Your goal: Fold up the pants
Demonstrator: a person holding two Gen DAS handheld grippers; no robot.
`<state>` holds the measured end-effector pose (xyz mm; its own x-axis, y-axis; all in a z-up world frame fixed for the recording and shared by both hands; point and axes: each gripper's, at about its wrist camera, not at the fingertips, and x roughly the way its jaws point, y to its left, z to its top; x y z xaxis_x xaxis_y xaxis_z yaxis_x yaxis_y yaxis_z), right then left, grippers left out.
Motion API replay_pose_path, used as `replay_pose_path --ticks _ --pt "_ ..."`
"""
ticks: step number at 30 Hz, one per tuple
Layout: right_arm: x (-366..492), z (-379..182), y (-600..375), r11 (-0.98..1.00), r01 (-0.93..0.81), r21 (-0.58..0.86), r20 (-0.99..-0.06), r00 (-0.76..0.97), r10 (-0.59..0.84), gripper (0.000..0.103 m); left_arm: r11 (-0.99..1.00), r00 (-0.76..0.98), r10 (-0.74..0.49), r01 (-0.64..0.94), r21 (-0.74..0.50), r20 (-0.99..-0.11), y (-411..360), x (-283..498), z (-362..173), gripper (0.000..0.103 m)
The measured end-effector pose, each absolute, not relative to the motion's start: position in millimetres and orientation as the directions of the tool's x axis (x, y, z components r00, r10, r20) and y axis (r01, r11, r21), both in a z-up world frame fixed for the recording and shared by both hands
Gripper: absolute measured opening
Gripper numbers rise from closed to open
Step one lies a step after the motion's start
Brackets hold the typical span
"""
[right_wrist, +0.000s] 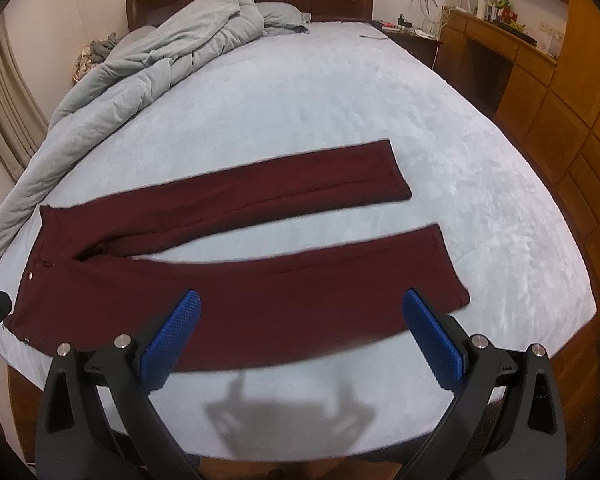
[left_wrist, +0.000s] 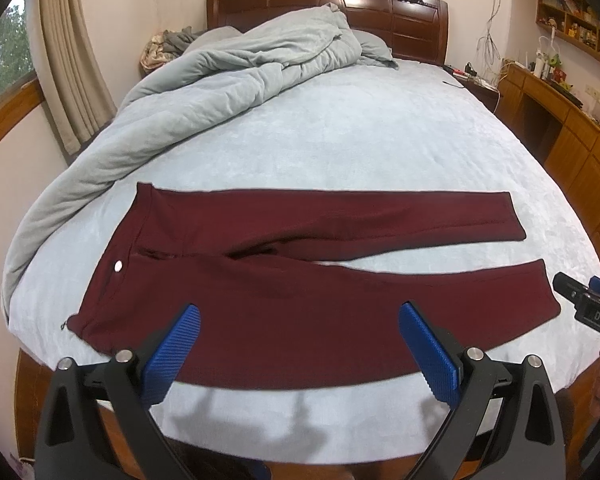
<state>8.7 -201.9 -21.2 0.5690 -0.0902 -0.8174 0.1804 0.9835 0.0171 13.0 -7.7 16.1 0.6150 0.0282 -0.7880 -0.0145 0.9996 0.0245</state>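
Maroon pants point(right_wrist: 236, 280) flat on pale blue bed point(right_wrist: 340, 100), legs apart, waist left. Right hand-held gripper point(right_wrist: 300, 304) above near leg, jaws wide, gripping nothing. Grey duvet point(right_wrist: 140, 64) bunched far left.

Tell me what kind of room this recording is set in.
A home bedroom, most likely. The pants lie spread on a bed with a wooden headboard and a bunched grey duvet. A wooden desk with cluttered shelves stands along the wall, and curtains hang by a window.
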Motion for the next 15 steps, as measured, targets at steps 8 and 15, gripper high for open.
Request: replay_pose_path --ticks 8,15 --pt "95.0 -24.2 -278.0 0.982 0.184 0.034 -0.771 0.630 -0.092 0.100 0.999 0.643 -0.014 0.039 0.015 -0.766 -41.7 73.6 17.3 0.099" --pt "229.4 -89.8 -382.7 0.983 0.183 0.016 -0.873 0.482 -0.076 0.100 0.986 0.574 -0.142 0.157 -0.062 -0.806 -90.7 186.3 -29.6 0.099"
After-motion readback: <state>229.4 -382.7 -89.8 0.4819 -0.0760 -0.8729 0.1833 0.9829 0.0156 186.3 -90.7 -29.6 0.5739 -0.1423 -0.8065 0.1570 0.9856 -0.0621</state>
